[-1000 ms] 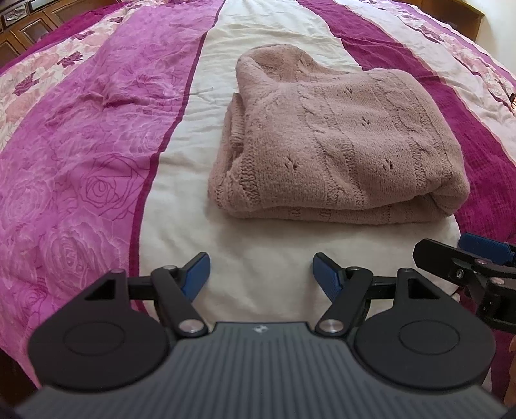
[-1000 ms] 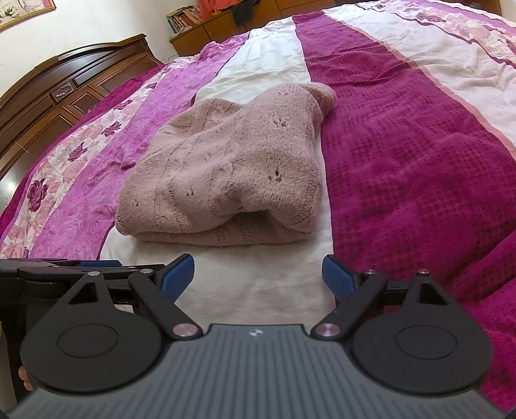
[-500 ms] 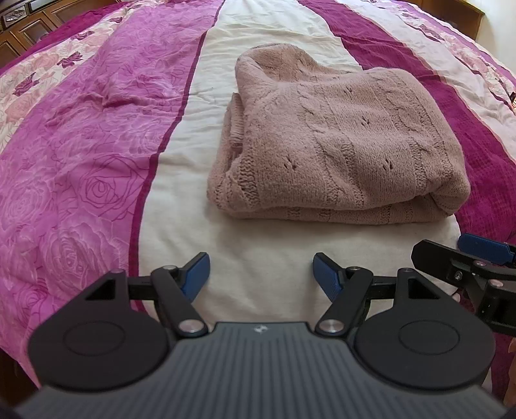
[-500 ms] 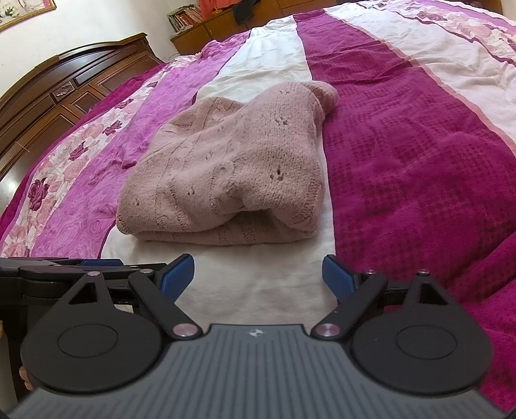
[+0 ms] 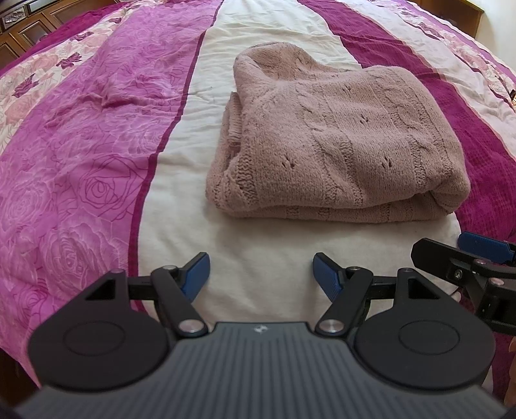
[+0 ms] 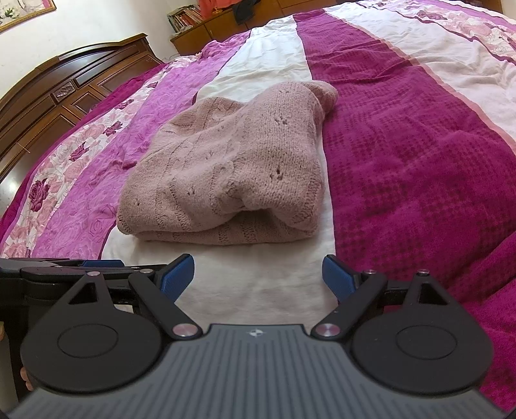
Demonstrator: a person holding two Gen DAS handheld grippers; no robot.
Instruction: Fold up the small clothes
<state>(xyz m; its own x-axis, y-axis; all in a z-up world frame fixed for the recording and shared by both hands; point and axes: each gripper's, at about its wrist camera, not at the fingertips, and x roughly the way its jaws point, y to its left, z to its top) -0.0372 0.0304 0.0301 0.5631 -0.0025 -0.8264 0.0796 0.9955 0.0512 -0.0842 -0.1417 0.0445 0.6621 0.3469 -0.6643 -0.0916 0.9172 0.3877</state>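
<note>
A dusty-pink knitted sweater lies folded in a thick bundle on the cream stripe of the bed; the right wrist view has the sweater ahead and slightly left. My left gripper is open, hovering short of the sweater's near edge with nothing between its blue pads. My right gripper is open too, empty, a little back from the bundle. The right gripper's fingers reach into the left wrist view at the right edge, and the left gripper's arm shows at the left in the right wrist view.
The bedspread has pink rose-print stripes on the left and dark magenta stripes on the right. A carved wooden headboard runs along the far left. A low wooden shelf with books stands beyond the bed.
Both grippers stay open and almost still. The right gripper has drifted slightly, so the sweater sits a touch higher in its view.
</note>
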